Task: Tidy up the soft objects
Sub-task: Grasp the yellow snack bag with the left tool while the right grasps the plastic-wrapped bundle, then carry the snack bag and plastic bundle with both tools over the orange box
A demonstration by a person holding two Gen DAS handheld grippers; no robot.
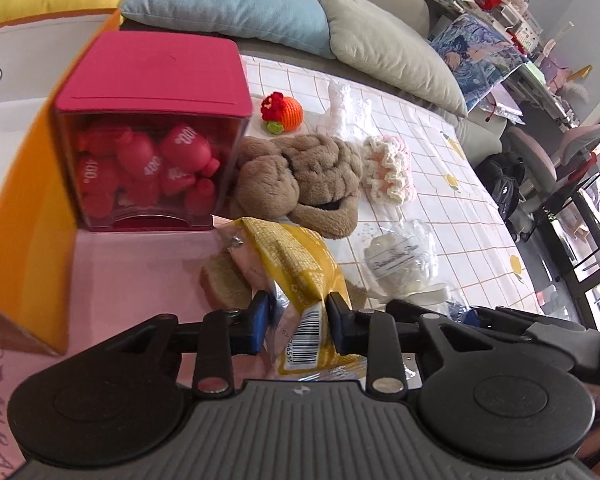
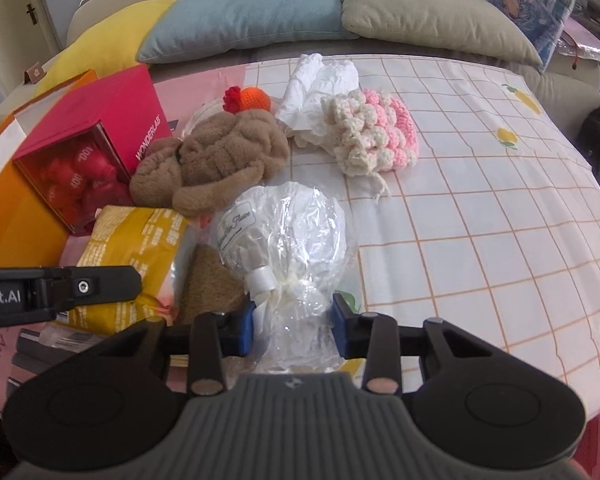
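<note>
My left gripper point(image 1: 298, 326) is shut on a yellow foil packet point(image 1: 296, 272), which also shows in the right wrist view point(image 2: 132, 248). My right gripper point(image 2: 294, 326) has its blue pads around the tied neck of a clear plastic bag with a white soft item point(image 2: 284, 236), also in the left wrist view point(image 1: 400, 264). Behind lie a brown plush toy point(image 2: 216, 160), a pink and cream crochet piece point(image 2: 376, 132), an orange crochet ball point(image 2: 252, 100) and white crumpled cloth point(image 2: 320, 84). A brown pad point(image 2: 208, 280) lies under the packet.
A pink box of red capsules point(image 1: 148, 136) stands at the left beside an orange carton wall point(image 1: 32, 184). Yellow, blue and grey pillows point(image 2: 252, 12) line the back. The checked cloth point(image 2: 480, 200) spreads to the right. Shelves and chairs point(image 1: 540, 120) stand beyond the bed.
</note>
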